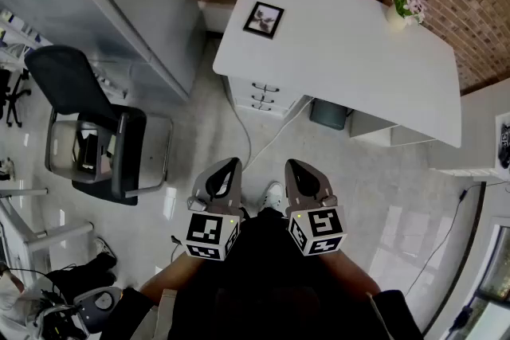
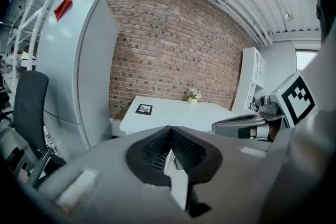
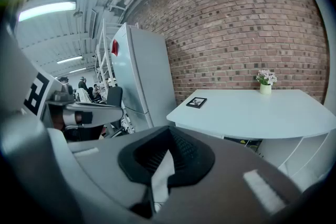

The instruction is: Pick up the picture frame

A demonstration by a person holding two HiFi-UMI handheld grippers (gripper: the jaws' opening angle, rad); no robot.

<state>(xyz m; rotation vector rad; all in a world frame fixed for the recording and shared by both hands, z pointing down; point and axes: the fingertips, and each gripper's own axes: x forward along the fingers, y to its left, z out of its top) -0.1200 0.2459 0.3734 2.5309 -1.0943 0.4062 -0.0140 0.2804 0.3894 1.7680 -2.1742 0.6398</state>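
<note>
A small black picture frame (image 1: 264, 19) lies flat near the left end of a white table (image 1: 351, 68); it also shows far off as the frame (image 2: 144, 109) in the left gripper view and the frame (image 3: 197, 102) in the right gripper view. My left gripper (image 1: 229, 169) and right gripper (image 1: 298, 168) hang side by side over the floor, well short of the table. Both are shut with nothing between their jaws. The left gripper (image 2: 169, 131) and the right gripper (image 3: 169, 132) point toward the table.
A small vase of flowers (image 1: 406, 5) stands at the table's far right. A white drawer unit (image 1: 263, 95) and a dark bin (image 1: 328, 114) sit under the table. A tall grey cabinet (image 1: 119, 4) and a black office chair (image 1: 92, 127) stand to the left. A cable (image 1: 255, 147) trails on the floor.
</note>
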